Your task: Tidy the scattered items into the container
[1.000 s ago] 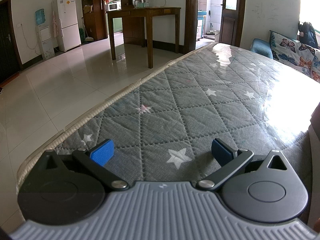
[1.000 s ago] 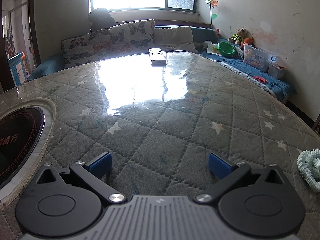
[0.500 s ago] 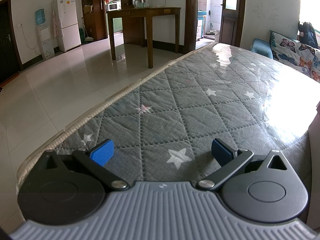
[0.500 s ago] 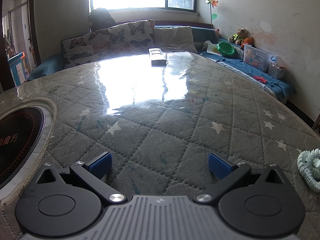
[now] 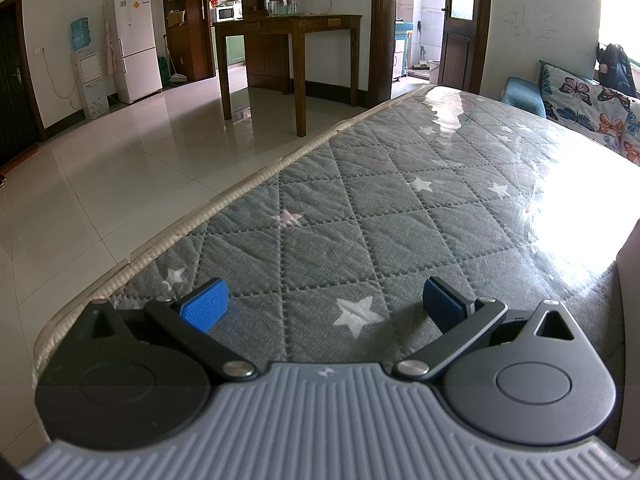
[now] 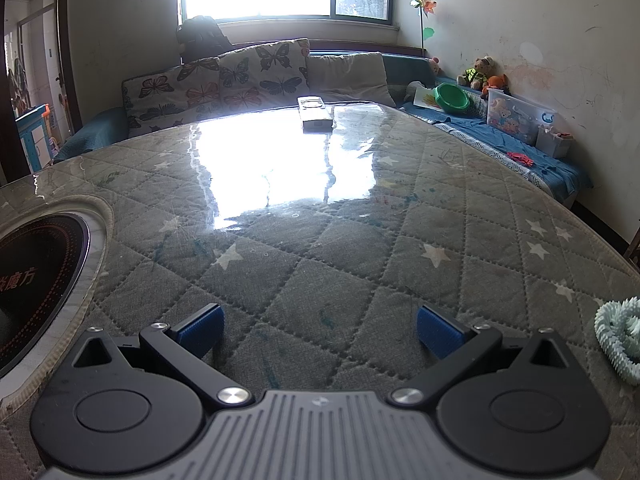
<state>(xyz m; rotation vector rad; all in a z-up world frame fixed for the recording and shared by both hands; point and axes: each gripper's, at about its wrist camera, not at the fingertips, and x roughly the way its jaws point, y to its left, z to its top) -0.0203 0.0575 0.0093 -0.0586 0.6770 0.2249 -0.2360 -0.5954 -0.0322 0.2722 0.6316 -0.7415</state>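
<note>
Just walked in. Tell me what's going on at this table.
Nothing is being handled yet. A person holds two tools low over the quilted table cover; the left tool and right tool are both open and empty. A pale green ridged item lies just right of the right tool, and a remote sits at the far edge.

The left claw (image 5: 326, 306), blue-padded jaws spread wide and empty, hovers low over a grey quilted counter (image 5: 400, 216) patterned with stars. Beyond lie white floor tiles (image 5: 120, 168), a wooden table (image 5: 288, 24) and a white fridge (image 5: 134, 44).
</note>
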